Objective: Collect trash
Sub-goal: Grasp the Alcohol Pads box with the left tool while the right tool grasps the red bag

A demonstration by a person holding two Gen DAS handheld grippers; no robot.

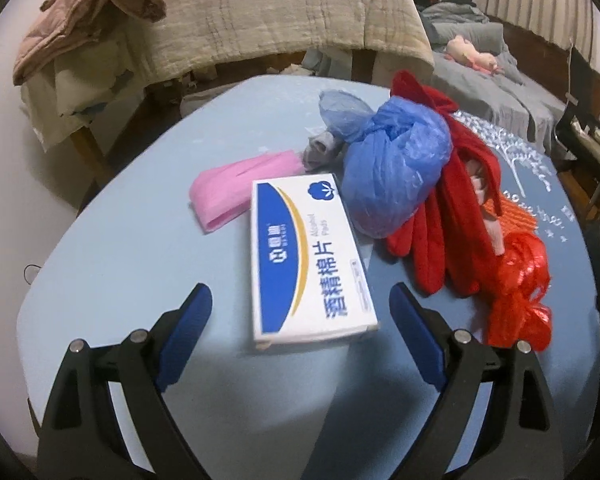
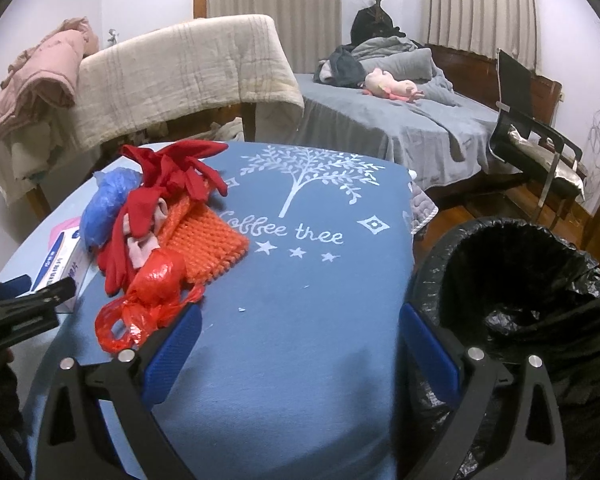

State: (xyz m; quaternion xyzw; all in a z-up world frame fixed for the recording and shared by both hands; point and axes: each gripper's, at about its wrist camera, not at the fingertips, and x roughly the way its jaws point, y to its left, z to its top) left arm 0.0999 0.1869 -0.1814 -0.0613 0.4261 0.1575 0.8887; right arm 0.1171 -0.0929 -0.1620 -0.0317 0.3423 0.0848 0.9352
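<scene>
On the blue-covered table [image 1: 132, 248] lies a white and blue box of alcohol pads [image 1: 304, 256], lengthwise between the tips of my left gripper [image 1: 302, 304], which is open and hovers just short of it. Beyond the box lie a pink folded piece [image 1: 236, 192], a knotted blue plastic bag [image 1: 396, 168], red gloves [image 1: 452, 216] and a red plastic bag [image 1: 520, 292]. My right gripper [image 2: 300, 336] is open over bare tablecloth [image 2: 300, 360], with the red plastic bag [image 2: 148, 292] by its left finger. The left gripper [image 2: 28, 300] shows at that view's left edge beside the box [image 2: 60, 264].
A bin lined with a black bag [image 2: 520, 300] stands off the table's right edge. An orange knitted piece [image 2: 208, 240] lies under the gloves. Behind are a chair draped in a beige blanket [image 2: 180, 76], a bed [image 2: 400, 120] and a black chair [image 2: 540, 140].
</scene>
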